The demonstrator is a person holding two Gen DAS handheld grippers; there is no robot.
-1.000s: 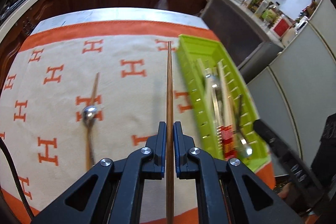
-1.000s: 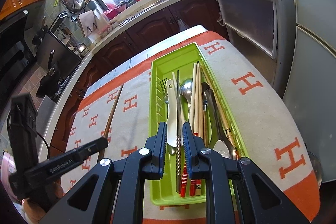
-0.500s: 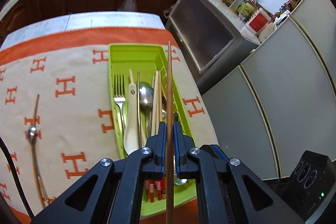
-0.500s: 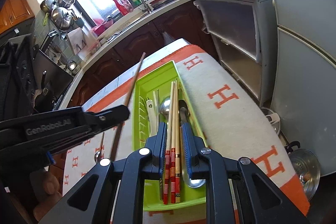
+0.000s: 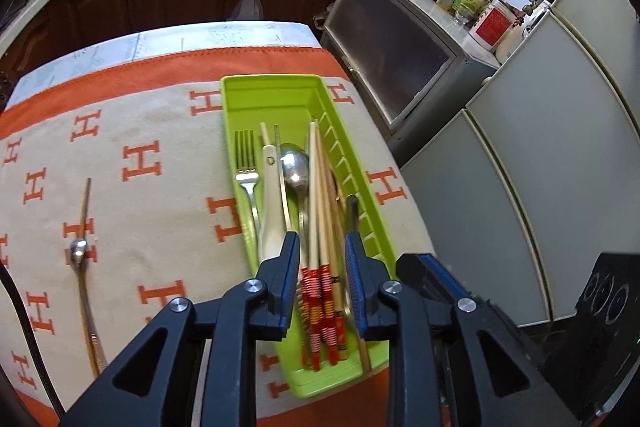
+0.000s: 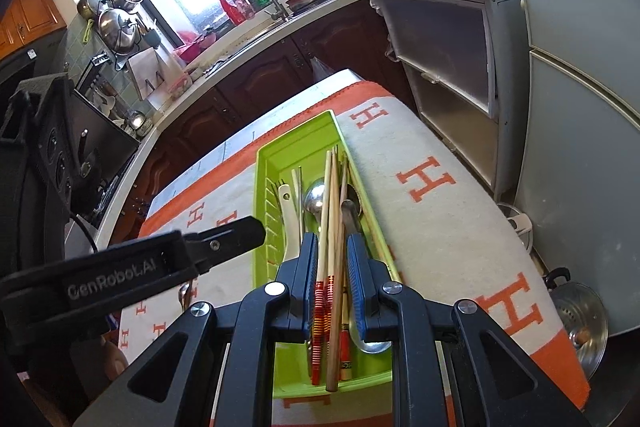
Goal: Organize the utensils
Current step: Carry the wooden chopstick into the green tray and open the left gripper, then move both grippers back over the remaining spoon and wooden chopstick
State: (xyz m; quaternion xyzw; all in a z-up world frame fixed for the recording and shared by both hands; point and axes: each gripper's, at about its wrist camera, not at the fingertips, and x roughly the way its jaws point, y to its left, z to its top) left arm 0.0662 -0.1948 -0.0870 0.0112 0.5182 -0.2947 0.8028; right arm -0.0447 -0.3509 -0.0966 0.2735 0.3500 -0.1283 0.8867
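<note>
- The remaining loose utensil, a metal spoon [image 5: 82, 267], lies on the patterned cloth [image 5: 152, 211] at the lower left of the left wrist view, outside the green tray [image 5: 276, 91].
- Its long axis runs almost bottom to top of that frame, roughly parallel to the tray; a thin wooden stick [image 5: 85, 201] continues the line above the bowl.
- The spoon lies well to the left of the left gripper [image 5: 322, 271], which hovers over the tray's near end above the chopsticks [image 5: 318, 211].
- The left gripper's jaws are opening; nothing is pinched between them.
- The right gripper [image 6: 332, 275] hangs over the same tray, jaws a narrow gap apart and gripping nothing.
- Judgement: the left gripper is nearer the spoon and suits the next pickup.
</note>
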